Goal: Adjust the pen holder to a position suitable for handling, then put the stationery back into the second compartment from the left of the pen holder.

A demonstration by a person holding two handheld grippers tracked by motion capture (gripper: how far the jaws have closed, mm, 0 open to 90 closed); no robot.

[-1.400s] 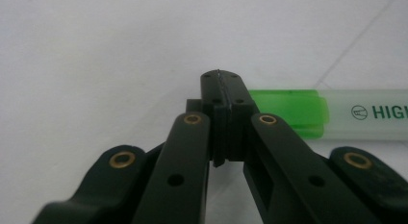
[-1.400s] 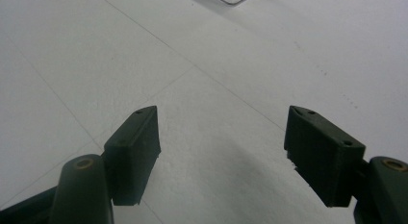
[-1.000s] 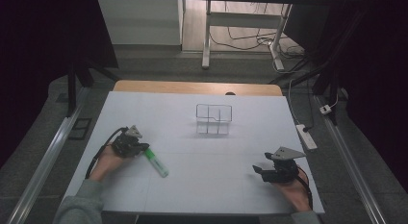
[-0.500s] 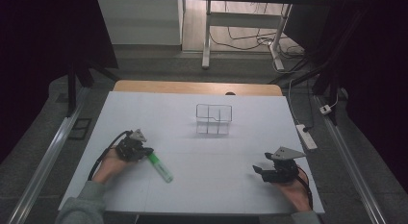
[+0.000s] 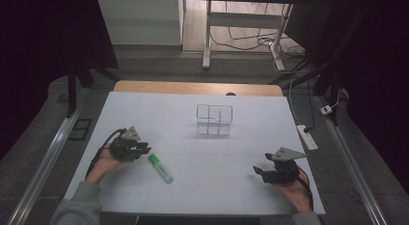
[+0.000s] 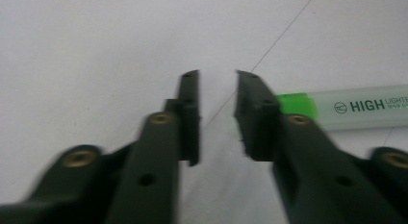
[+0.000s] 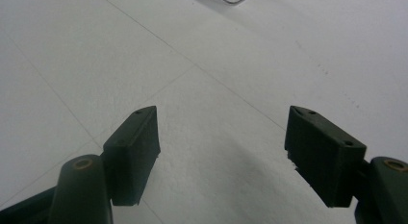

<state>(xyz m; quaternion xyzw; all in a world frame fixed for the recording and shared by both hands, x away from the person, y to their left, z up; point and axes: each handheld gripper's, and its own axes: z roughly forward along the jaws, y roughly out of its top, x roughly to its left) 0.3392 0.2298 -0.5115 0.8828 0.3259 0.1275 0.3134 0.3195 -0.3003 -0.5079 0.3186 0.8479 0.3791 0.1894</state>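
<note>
Your left gripper (image 5: 143, 148) has just been opening and stands released, with nothing between its jaws. The green highlighter (image 5: 160, 168) lies flat on the white tabletop (image 5: 144, 109) just beyond that gripper's tips, apart from them; in the left gripper view its body shows past the right-hand jaw. Your right gripper (image 5: 260, 169) rests released, jaws wide over bare tabletop. Well ahead of both grippers, the clear divided holder (image 5: 214, 120) stands upright; its compartments look empty.
</note>
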